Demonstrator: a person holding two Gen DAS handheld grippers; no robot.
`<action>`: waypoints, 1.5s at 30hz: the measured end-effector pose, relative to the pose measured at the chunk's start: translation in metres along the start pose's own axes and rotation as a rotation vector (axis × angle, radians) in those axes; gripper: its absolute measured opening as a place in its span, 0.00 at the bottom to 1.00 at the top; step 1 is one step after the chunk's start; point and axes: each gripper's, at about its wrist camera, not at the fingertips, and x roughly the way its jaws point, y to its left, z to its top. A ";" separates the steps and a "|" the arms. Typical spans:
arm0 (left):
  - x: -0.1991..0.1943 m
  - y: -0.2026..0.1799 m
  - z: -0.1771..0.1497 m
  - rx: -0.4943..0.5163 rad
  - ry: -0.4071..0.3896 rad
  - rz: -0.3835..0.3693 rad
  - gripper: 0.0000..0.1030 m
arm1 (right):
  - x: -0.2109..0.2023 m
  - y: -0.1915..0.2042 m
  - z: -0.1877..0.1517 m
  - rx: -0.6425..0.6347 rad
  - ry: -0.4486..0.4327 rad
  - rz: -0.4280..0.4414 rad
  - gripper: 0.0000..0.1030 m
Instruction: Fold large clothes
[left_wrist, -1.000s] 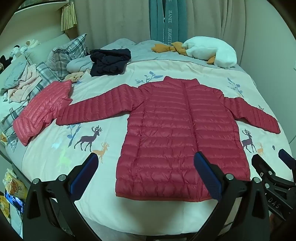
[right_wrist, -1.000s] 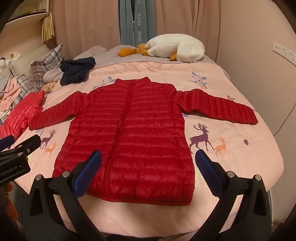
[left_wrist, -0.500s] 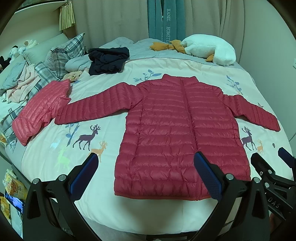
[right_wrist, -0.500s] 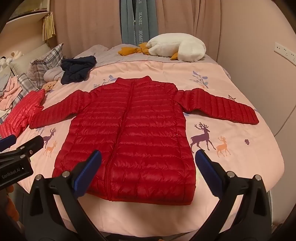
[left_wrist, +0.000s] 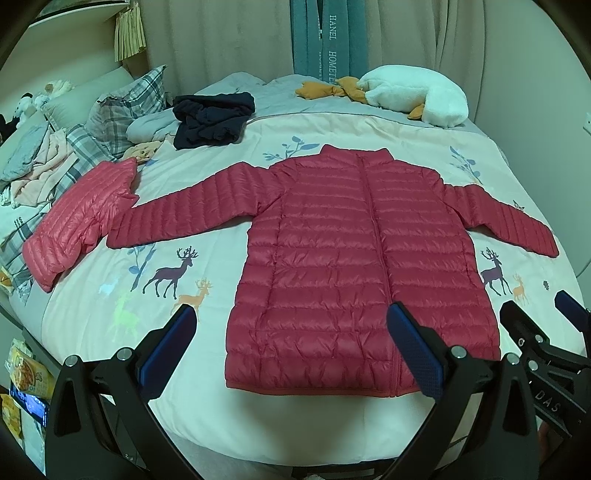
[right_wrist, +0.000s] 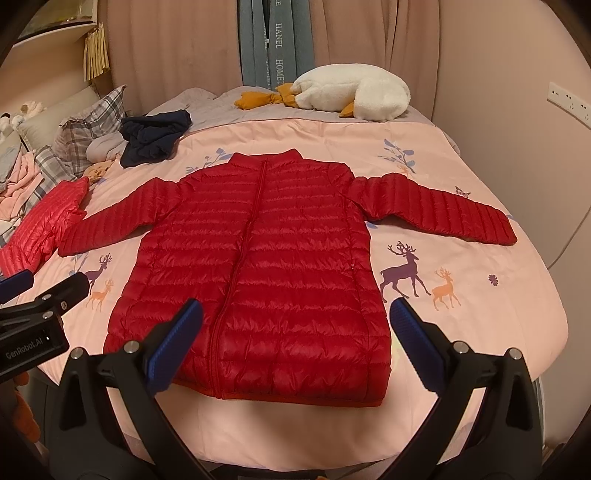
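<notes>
Left wrist view shows the red jacket (left_wrist: 364, 266) spread flat on the bed (left_wrist: 325, 424), front up, sleeves out, ready for folding. The left gripper (left_wrist: 291, 354) and right gripper (right_wrist: 295, 343) hover wide open, holding nothing.

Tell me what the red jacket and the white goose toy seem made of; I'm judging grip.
Red jacket: likely thin nylon-type shell with a slight sheen, puffy stitched rows suggesting down or fill. Goose toy: soft matte plush, going by its fuzzy surface.
</notes>
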 end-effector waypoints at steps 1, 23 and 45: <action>0.000 0.000 0.000 0.000 0.000 0.001 0.99 | 0.000 -0.001 0.000 0.002 0.000 0.000 0.98; 0.001 -0.003 -0.001 0.002 0.003 -0.001 0.99 | 0.002 -0.004 -0.002 0.007 0.005 -0.003 0.98; 0.011 -0.001 -0.002 -0.020 0.009 -0.036 0.99 | 0.005 -0.005 -0.005 0.022 0.009 -0.006 0.98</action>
